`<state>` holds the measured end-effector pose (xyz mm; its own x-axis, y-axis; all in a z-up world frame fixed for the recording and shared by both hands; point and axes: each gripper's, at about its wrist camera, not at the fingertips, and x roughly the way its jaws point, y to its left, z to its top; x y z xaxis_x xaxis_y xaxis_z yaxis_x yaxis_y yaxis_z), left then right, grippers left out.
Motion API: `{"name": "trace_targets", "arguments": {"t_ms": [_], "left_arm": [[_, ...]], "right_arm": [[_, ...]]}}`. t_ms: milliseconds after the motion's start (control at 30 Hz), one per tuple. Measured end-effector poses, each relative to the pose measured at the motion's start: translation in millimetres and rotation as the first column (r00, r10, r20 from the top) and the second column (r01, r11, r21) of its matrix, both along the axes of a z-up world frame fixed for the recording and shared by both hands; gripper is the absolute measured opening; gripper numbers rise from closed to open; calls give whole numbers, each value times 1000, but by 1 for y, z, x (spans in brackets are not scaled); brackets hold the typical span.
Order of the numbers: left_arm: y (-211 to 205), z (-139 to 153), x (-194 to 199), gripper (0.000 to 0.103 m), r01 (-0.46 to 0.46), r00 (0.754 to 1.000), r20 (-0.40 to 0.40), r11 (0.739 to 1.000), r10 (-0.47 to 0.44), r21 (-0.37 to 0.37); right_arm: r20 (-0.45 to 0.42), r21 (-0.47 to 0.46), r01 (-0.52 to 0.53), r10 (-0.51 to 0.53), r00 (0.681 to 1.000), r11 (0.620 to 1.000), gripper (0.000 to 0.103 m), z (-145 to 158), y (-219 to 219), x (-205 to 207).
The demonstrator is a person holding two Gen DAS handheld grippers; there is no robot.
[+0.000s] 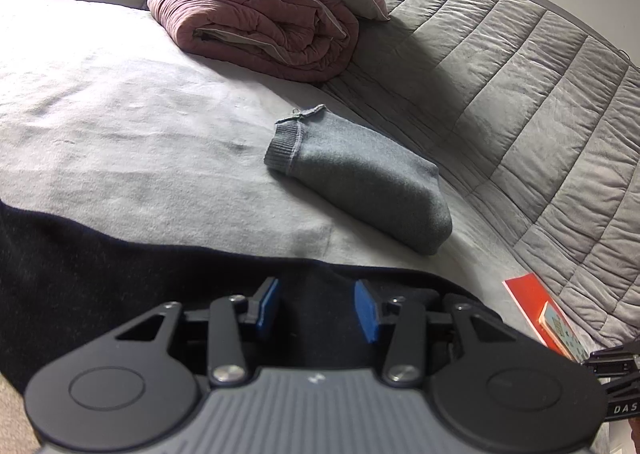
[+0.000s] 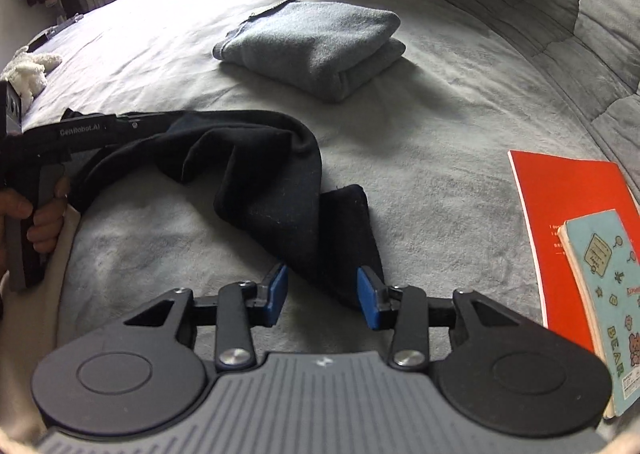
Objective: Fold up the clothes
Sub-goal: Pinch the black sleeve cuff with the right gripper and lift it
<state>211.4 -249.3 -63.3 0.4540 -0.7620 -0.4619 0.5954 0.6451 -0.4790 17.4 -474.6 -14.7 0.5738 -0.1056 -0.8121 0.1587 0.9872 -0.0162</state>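
Black knit garment drapes across the grey bedsheet, bunched between my left gripper pads, so I'm holding it. Right wrist view: right gripper straddles its hanging end, pads not pinching. Grab the edge squarely first.

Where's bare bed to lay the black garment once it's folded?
Free: the sheet between the black garment and the red notebook, in front of the folded grey sweater. Crowded: right edge, notebooks against the grey quilt.
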Motion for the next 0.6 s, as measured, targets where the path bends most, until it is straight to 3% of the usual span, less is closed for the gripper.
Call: {"name": "trace_targets", "arguments": {"t_ms": [67, 133, 433, 600], "left_arm": [[0, 0, 0, 43, 0, 1000, -1, 1000, 0, -2], [0, 0, 0, 43, 1, 1000, -2, 1000, -1, -3], [1, 0, 0, 43, 1, 1000, -5, 1000, -2, -7], [1, 0, 0, 43, 1, 1000, -8, 1000, -2, -10]], "right_arm": [[-5, -9, 0, 0, 1000, 1000, 9, -1, -3, -1], [5, 33, 5, -5, 1000, 999, 2, 6, -8, -5], [94, 157, 15, -30, 995, 987, 2, 62, -2, -22], [92, 214, 44, -65, 994, 976, 2, 64, -7, -18]]}}
